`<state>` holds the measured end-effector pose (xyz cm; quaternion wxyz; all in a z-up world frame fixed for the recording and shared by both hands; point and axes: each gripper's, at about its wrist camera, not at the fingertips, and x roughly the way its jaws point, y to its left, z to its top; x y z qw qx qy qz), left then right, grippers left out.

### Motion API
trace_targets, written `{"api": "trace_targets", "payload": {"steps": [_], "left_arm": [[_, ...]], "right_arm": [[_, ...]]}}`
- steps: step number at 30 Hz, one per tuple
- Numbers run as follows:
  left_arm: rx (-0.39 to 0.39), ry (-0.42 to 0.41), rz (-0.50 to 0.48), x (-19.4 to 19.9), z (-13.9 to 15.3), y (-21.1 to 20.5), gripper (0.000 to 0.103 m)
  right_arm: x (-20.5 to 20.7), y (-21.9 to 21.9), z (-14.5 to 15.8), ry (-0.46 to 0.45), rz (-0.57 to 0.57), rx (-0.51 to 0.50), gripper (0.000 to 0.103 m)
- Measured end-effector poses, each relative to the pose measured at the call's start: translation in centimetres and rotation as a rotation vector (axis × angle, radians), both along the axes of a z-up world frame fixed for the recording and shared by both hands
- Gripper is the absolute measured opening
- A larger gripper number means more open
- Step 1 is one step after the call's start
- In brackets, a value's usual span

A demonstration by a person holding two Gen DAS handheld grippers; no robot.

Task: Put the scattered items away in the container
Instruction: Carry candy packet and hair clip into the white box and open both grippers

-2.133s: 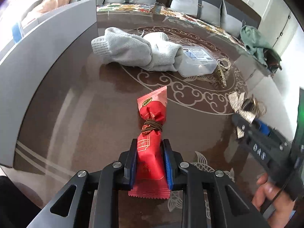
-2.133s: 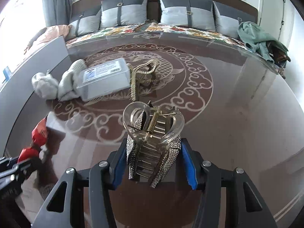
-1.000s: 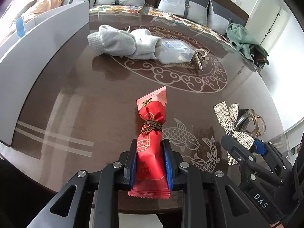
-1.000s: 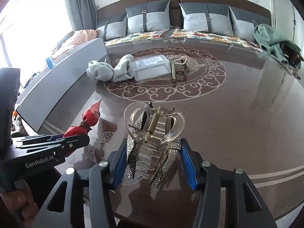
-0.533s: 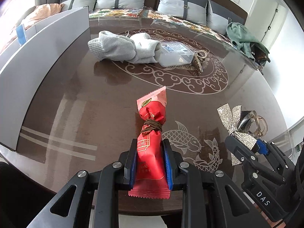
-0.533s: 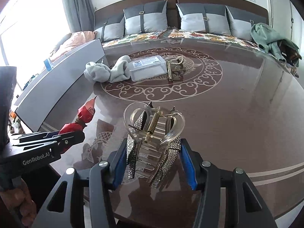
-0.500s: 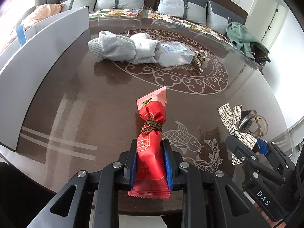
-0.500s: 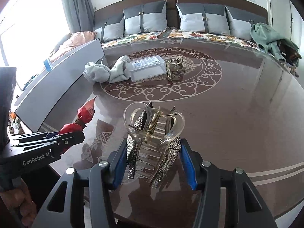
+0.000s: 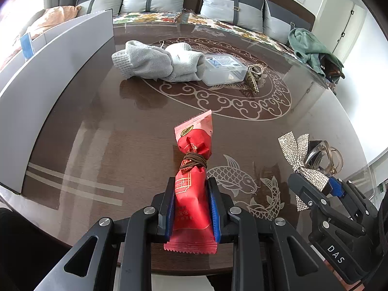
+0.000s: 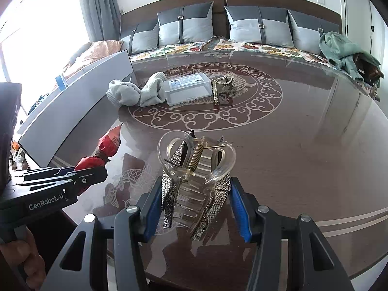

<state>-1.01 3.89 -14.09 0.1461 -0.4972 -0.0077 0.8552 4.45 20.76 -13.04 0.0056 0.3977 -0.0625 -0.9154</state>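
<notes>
My left gripper (image 9: 190, 194) is shut on a red snack packet (image 9: 192, 169) tied round the middle with a brown band, held above the near edge of the brown table (image 9: 101, 131). My right gripper (image 10: 194, 194) is shut on a clear rhinestone hair claw (image 10: 196, 169), also above the near table edge. Each gripper shows in the other's view: the right gripper (image 9: 315, 186) with the hair claw (image 9: 305, 157), the left gripper (image 10: 82, 174) with the packet (image 10: 106, 148). Far across the table lie a clear lidded plastic box (image 9: 224, 69), grey socks (image 9: 157, 63) and a gold hair clip (image 9: 253, 76).
A long grey panel (image 9: 48, 77) stands along the table's left side. A sofa with grey cushions (image 10: 184, 26) runs behind the table, with a green cloth (image 10: 342, 48) at its right end. A hand (image 10: 21, 264) holds the left gripper's handle.
Over two seconds both grippers have pulled back from the table's middle to its near edge, each still holding its item. In the last half second almost nothing moves.
</notes>
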Motion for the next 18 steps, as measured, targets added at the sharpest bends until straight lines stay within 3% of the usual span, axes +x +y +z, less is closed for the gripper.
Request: {"api": "trace_targets", "payload": {"steps": [8,18], "left_arm": [[-0.002,-0.012,-0.012,0.1,-0.3,0.2,0.024],[0.075,0.046,0.036,0.2,2.9,-2.9,0.024]], "right_arm": [[0.0,-0.1,0.1,0.001,0.006,0.012,0.052],[-0.3,-2.3,1.3,0.003,0.060,0.029,0.052]]}}
